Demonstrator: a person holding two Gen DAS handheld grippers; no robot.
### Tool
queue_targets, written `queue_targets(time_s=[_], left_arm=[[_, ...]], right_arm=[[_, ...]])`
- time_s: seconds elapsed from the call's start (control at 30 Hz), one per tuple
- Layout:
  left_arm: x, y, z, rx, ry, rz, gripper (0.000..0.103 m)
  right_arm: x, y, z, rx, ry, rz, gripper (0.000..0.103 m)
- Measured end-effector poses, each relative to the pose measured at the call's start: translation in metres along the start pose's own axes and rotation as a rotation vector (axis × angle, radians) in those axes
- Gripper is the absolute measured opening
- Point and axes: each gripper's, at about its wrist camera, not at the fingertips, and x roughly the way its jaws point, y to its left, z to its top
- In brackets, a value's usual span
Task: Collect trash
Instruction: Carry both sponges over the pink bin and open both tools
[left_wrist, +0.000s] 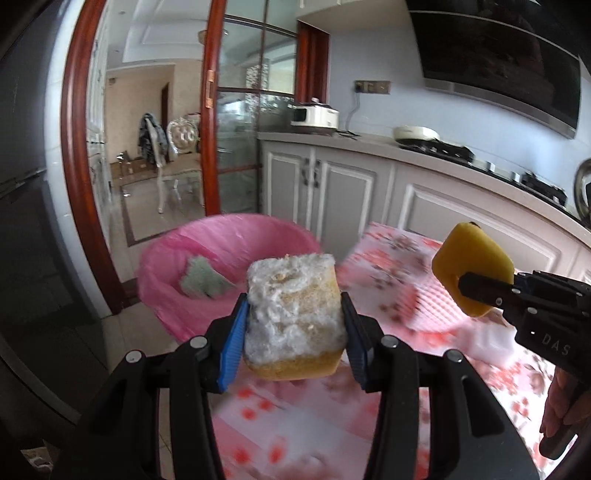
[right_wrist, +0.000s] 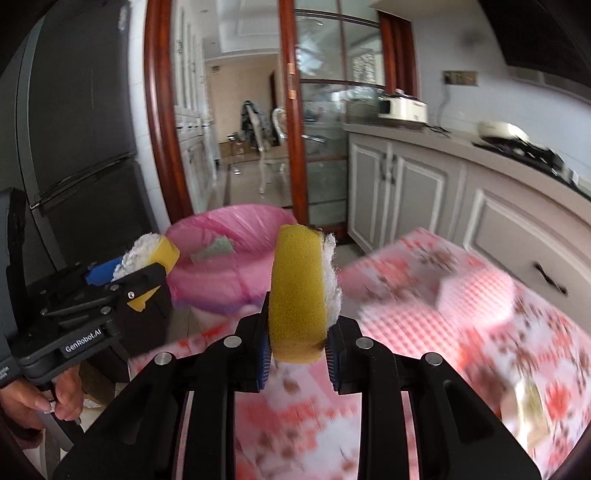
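My left gripper (left_wrist: 293, 325) is shut on a worn yellow sponge with a white fuzzy top (left_wrist: 293, 314), held in the air over the table's near edge. It also shows in the right wrist view (right_wrist: 147, 258). My right gripper (right_wrist: 297, 339) is shut on a second yellow sponge with a white pad (right_wrist: 301, 291), seen edge on; the same sponge shows in the left wrist view (left_wrist: 472, 269). Ahead of both stands a bin lined with a pink bag (left_wrist: 229, 236), also in the right wrist view (right_wrist: 229, 221), with a grey-green scrap (left_wrist: 201, 280) inside.
A table with a pink floral cloth (left_wrist: 388, 266) lies below and right of the grippers, with a pink waffle-textured pad (right_wrist: 476, 291) on it. Grey kitchen cabinets (left_wrist: 332, 184) and a counter run along the right. A dark fridge (right_wrist: 81, 129) stands left. A glass door (left_wrist: 240, 147) is behind the bin.
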Motion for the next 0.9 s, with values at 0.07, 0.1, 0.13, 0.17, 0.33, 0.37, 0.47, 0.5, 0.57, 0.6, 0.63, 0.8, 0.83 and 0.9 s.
queue_targets(time_s=[0.07, 0.1, 0.13, 0.17, 0.33, 0.37, 0.47, 0.5, 0.57, 0.6, 0.63, 0.8, 0.83, 0.9], left_arm=[[0.004, 0.014, 0.009, -0.008, -0.013, 0.020, 0.046], [0.007, 0.021, 0.015, -0.008, -0.023, 0.038, 0.046], [0.010, 0.027, 0.020, -0.008, -0.032, 0.052, 0.046], [0.013, 0.032, 0.024, -0.007, -0.039, 0.062, 0.046], [0.040, 0.056, 0.048, 0.010, -0.062, 0.111, 0.047], [0.046, 0.061, 0.051, 0.007, -0.060, 0.118, 0.047], [0.067, 0.079, 0.059, -0.013, -0.052, 0.147, 0.047], [0.073, 0.084, 0.061, -0.019, -0.054, 0.155, 0.047], [0.085, 0.090, 0.064, -0.021, -0.056, 0.160, 0.047], [0.090, 0.093, 0.065, -0.021, -0.058, 0.165, 0.047], [0.096, 0.095, 0.065, -0.022, -0.059, 0.170, 0.047], [0.123, 0.105, 0.067, -0.051, -0.053, 0.177, 0.048], [0.128, 0.107, 0.066, -0.055, -0.050, 0.173, 0.048], [0.138, 0.112, 0.064, -0.059, -0.041, 0.183, 0.058]], right_arm=[[0.016, 0.006, 0.015, -0.012, -0.007, 0.025, 0.025], [0.026, 0.008, 0.023, -0.014, -0.009, 0.039, 0.025], [0.035, 0.011, 0.030, -0.015, -0.013, 0.053, 0.025], [0.041, 0.011, 0.034, -0.016, -0.015, 0.066, 0.025], [0.089, 0.022, 0.066, -0.017, -0.014, 0.133, 0.025], [0.098, 0.024, 0.071, -0.019, -0.014, 0.139, 0.025], [0.125, 0.027, 0.084, -0.026, -0.011, 0.156, 0.025], [0.134, 0.028, 0.089, -0.028, -0.007, 0.162, 0.025], [0.150, 0.029, 0.093, -0.031, 0.000, 0.174, 0.025], [0.158, 0.029, 0.095, -0.031, 0.004, 0.177, 0.025], [0.164, 0.029, 0.096, -0.028, 0.010, 0.182, 0.025], [0.193, 0.022, 0.098, -0.015, 0.028, 0.226, 0.027], [0.198, 0.023, 0.098, -0.030, 0.034, 0.235, 0.028], [0.203, 0.026, 0.096, -0.058, 0.040, 0.226, 0.037]])
